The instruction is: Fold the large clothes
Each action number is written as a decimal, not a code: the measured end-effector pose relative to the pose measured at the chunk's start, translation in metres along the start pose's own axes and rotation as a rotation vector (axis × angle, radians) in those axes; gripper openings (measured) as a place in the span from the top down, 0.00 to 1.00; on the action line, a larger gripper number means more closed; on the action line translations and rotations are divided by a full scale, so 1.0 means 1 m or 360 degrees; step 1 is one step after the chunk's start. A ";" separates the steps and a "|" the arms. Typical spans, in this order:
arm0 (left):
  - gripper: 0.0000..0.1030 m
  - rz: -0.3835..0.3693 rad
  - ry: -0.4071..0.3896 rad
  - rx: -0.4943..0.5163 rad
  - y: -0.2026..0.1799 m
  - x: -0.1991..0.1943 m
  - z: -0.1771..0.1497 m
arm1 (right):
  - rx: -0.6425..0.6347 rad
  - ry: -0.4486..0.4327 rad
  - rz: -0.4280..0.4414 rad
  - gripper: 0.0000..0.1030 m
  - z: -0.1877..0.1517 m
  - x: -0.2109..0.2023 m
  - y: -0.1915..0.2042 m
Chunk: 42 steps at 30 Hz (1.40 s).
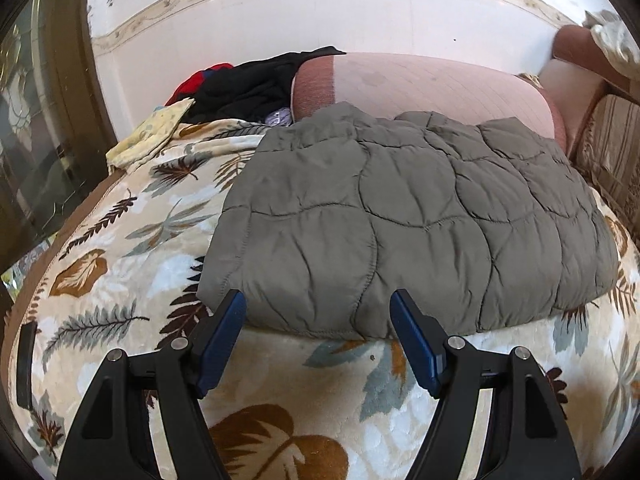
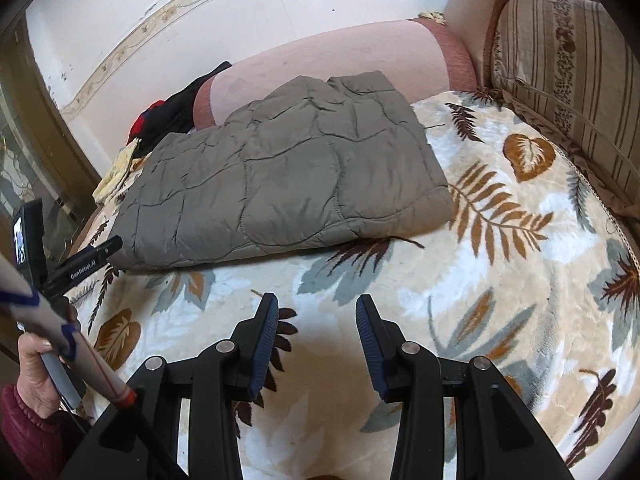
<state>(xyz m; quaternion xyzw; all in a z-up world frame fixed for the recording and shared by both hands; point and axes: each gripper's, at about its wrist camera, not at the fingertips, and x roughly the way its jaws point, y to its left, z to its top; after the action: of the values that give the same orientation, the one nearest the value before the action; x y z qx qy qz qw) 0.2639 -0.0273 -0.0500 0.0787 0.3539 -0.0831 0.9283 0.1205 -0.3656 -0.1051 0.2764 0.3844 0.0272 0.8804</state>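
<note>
A grey quilted jacket (image 1: 400, 220) lies folded into a flat rectangle on the leaf-patterned blanket (image 1: 280, 400). My left gripper (image 1: 318, 304) is open, its blue pads at the jacket's near edge, one on each side of the near left part, holding nothing. In the right wrist view the jacket (image 2: 288, 176) lies further away, up and to the left. My right gripper (image 2: 318, 308) is open and empty above the blanket (image 2: 480, 280), apart from the jacket. The left gripper (image 2: 86, 264) shows at the left edge of that view, held by a hand (image 2: 36, 364).
A long pink bolster (image 1: 420, 84) lies behind the jacket against the white wall. A pile of black and red clothes (image 1: 244, 84) and a yellow cloth (image 1: 148, 132) sit at the back left. A striped cushion (image 2: 560, 92) stands at the right. A dark door frame (image 1: 60, 120) is on the left.
</note>
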 end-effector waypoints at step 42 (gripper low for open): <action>0.27 0.0180 -0.0042 0.0041 -0.001 0.048 0.027 | -0.0080 0.0103 -0.0103 0.56 0.077 0.111 0.008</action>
<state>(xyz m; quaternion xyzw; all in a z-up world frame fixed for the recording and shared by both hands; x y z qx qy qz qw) 0.3162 -0.0383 -0.0623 0.1095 0.3356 -0.0360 0.9349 0.2531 -0.3654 -0.1317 0.2406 0.4207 0.0172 0.8746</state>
